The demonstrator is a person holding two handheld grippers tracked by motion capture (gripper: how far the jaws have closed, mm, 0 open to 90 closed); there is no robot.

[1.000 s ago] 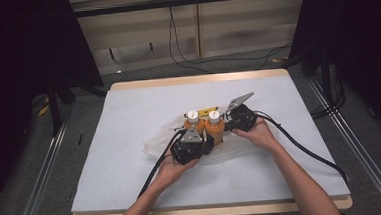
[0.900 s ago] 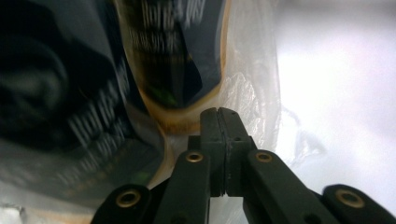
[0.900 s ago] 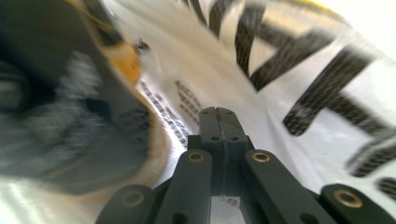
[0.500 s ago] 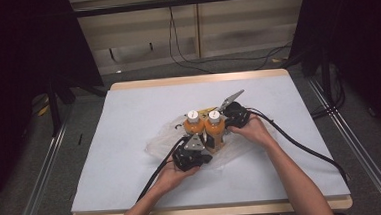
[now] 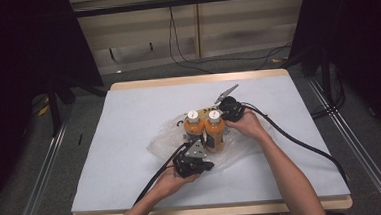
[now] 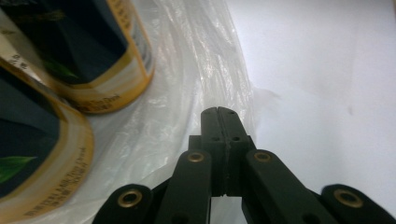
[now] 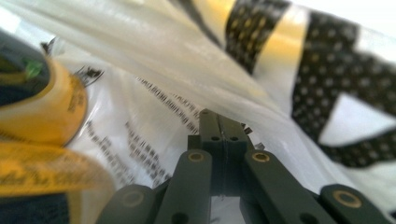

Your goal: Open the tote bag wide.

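While both forearms reach in, the left gripper (image 5: 194,155) and right gripper (image 5: 227,108), jaws pressed together empty, flank two orange bottles (image 5: 205,131) standing on a plastic bag (image 5: 163,144); its print is unreadable.

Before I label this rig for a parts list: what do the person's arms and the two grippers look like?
Both forearms are bare, no sleeves in view. Each hand holds a black gripper. The left gripper and the right gripper look alike: two black jaws on black links with brass-coloured pivot rings. Each carries a grey three-cornered plate on top and trails a thick black cable.
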